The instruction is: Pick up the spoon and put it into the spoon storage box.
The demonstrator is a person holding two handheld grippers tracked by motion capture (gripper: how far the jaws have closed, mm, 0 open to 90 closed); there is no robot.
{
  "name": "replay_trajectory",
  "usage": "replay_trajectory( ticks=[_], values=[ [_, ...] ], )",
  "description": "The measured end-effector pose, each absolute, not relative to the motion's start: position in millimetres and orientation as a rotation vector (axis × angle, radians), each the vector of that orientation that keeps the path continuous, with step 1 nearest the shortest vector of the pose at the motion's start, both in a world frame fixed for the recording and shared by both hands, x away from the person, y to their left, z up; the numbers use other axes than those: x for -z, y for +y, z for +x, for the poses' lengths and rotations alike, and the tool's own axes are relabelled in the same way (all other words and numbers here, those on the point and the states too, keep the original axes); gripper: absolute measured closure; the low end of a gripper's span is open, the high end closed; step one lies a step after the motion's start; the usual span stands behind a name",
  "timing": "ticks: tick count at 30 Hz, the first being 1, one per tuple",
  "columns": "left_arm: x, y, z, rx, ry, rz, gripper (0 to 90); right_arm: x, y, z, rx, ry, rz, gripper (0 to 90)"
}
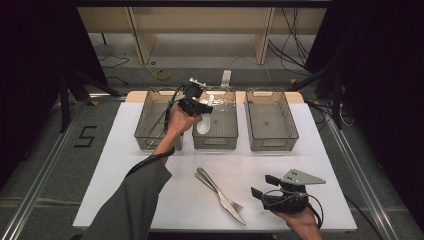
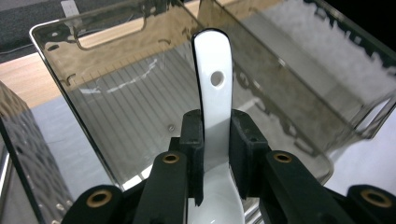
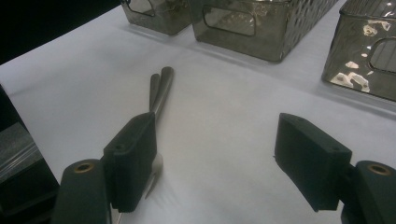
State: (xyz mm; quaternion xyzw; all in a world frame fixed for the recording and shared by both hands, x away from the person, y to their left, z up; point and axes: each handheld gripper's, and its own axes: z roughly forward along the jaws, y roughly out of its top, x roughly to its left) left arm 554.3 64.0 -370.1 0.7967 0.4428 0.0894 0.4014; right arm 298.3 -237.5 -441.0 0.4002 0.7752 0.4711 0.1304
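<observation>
Left bin [image 1: 150, 120]: smoky clear plastic, sitting at the upper left of the white table [image 1: 125, 165] in the high view, partly hidden behind the person's left forearm.

Left gripper [image 1: 200, 106]: hanging over the near-left part of the middle bin, in the upper middle of the high view. Its jaws are closing tight on the handle of a white spoon [image 2: 215, 93]. In the left gripper view the two black pads [image 2: 192, 140] are pressing on either side of the handle low in the frame, the handle's holed end is rising toward the top centre, and the bowl is lying at the bottom edge between the jaws.

Middle bin [image 1: 222, 132]: standing just right of the left bin; the spoon's pale bowl is showing inside it, low against its left wall. Whether the bowl is touching the floor cannot be told.

Knife [image 1: 220, 197] and fork [image 1: 222, 192]: lying crossed on the table at lower centre of the high view, handles pointing up-left.

Right bin [image 1: 272, 120]: sitting at upper right of centre.

Right gripper [image 1: 263, 187]: resting low at the lower right of the high view, just right of the knife and fork. Its jaws are standing wide apart with nothing between them; in the right gripper view bare table is showing between the pads.
</observation>
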Motion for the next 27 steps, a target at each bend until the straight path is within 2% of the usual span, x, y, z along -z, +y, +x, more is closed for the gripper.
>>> replay_trajectory(
  ticks=[27],
  values=[
    [388,53,557,-0.278,1.137,2.043,76.1,442,-238,298,-1.365,2.253,1.166,30.5]
  ],
)
